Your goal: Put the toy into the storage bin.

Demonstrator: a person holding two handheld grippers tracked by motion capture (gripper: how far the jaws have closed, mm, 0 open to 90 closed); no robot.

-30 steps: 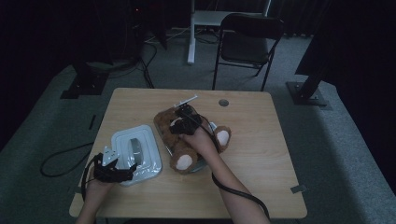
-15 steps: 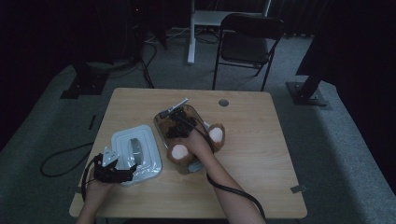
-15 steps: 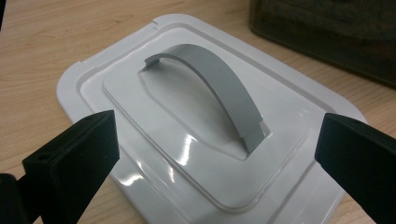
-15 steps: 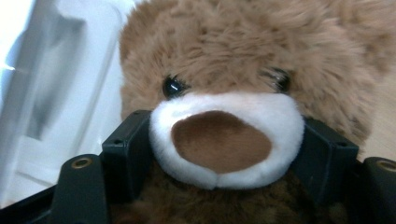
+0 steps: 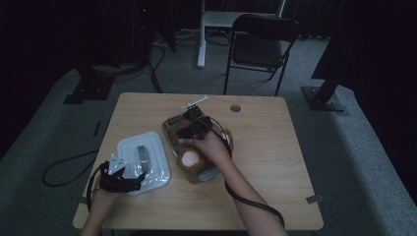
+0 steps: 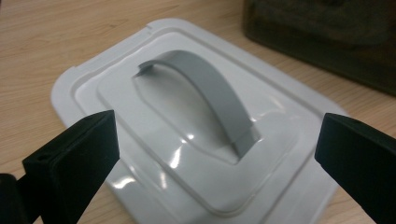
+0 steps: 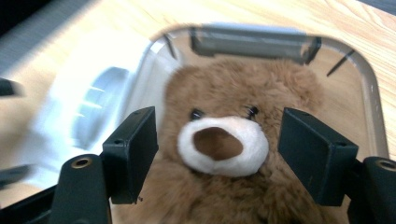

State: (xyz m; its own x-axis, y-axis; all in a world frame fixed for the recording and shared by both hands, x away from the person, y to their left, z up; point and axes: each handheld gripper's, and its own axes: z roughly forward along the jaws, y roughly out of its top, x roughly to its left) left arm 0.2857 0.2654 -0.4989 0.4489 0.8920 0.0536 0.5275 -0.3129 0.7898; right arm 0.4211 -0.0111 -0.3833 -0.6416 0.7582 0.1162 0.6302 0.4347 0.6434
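On the counter (image 5: 275, 147) the biggest change is the teddy bear (image 5: 192, 160): a second ago it sprawled over the clear plastic box (image 5: 169, 130) with its feet spread toward the person, and now it has been folded down into the box, its pale muzzle facing up between the walls in the right gripper view (image 7: 224, 144). That suggests the packing step is nearly done, though part of the bear still seems to bulge above the rim at the near end. The right gripper (image 5: 194, 127) hangs over the far end of the box, and its jaws stand open on either side of the bear's face without pressing it, so the toy looks released. The white lid (image 5: 142, 160) lies flat just left of the box, where it was before. The left gripper (image 5: 118, 179) has kept at the lid's near edge, jaws wide open astride the grey handle (image 6: 205, 98), gripping nothing; fitting the lid appears to be the next job.
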